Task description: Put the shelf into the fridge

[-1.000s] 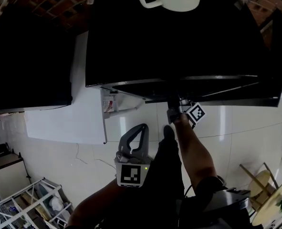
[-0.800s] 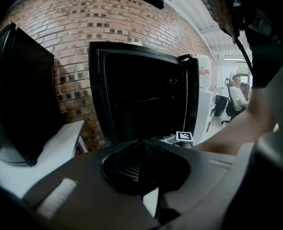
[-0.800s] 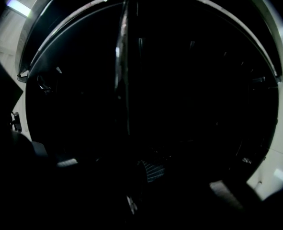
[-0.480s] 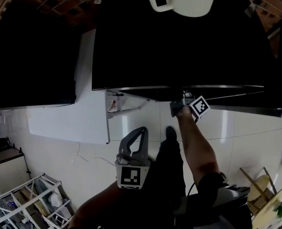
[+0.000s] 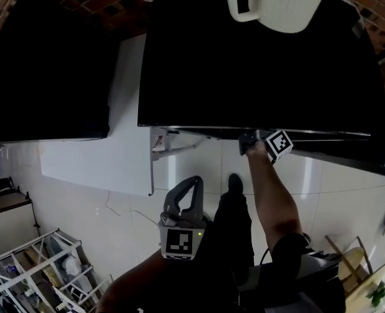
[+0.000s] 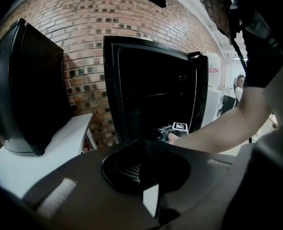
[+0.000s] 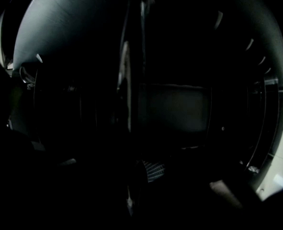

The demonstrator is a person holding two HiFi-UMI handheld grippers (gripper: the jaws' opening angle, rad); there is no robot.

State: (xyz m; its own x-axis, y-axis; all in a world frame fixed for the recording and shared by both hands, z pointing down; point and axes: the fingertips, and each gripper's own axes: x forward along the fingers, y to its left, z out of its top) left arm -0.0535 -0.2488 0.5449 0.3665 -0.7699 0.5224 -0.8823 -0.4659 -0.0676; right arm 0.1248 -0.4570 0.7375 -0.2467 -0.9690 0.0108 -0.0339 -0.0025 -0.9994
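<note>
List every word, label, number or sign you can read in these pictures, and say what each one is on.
No text can be read in any view.
Small red-and-white label beside the white table: too small to read.
Square black-and-white markers: patterns only, no letters or numbers.
White mug: no print visible.

I can read no letters, numbers or brand names anywhere. The only signs are black-and-white square patterns: one on the upper marker cube (image 5: 279, 145) at the fridge (image 5: 257, 64) front, one on the lower marker cube (image 5: 181, 242) below the fridge.
</note>
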